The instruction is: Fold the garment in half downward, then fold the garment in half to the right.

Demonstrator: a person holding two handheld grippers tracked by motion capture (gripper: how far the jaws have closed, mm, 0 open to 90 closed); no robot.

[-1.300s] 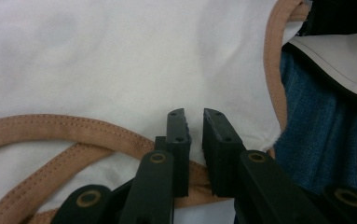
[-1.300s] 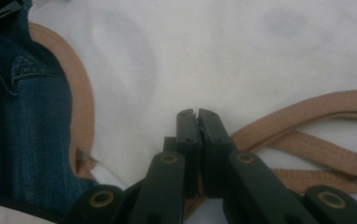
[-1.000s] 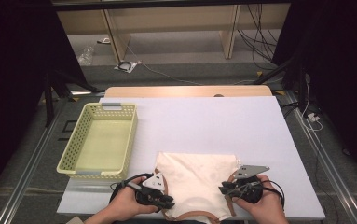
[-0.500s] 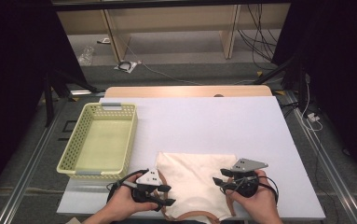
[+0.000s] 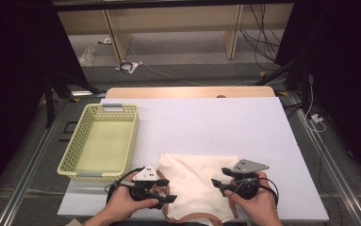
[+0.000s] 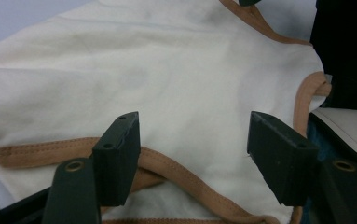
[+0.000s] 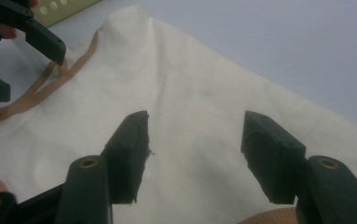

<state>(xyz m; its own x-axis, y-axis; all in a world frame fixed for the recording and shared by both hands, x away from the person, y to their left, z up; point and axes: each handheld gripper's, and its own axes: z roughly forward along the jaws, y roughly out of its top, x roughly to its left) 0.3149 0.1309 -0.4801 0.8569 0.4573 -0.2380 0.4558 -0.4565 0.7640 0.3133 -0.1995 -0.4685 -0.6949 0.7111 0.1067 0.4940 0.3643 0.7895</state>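
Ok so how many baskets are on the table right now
1. The pale yellow perforated basket sits at the table's left edge, apart from the cream garment, near the left gripper. None seems hidden.

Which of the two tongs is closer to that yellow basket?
The left. The left tongs sit just below the yellow basket, near its front right corner, over the cream cloth. The right tongs are farther off, across the cloth.

Cream cloth garment (image 5: 194, 181), tan-trimmed, apparently folded, flat, table's near edge
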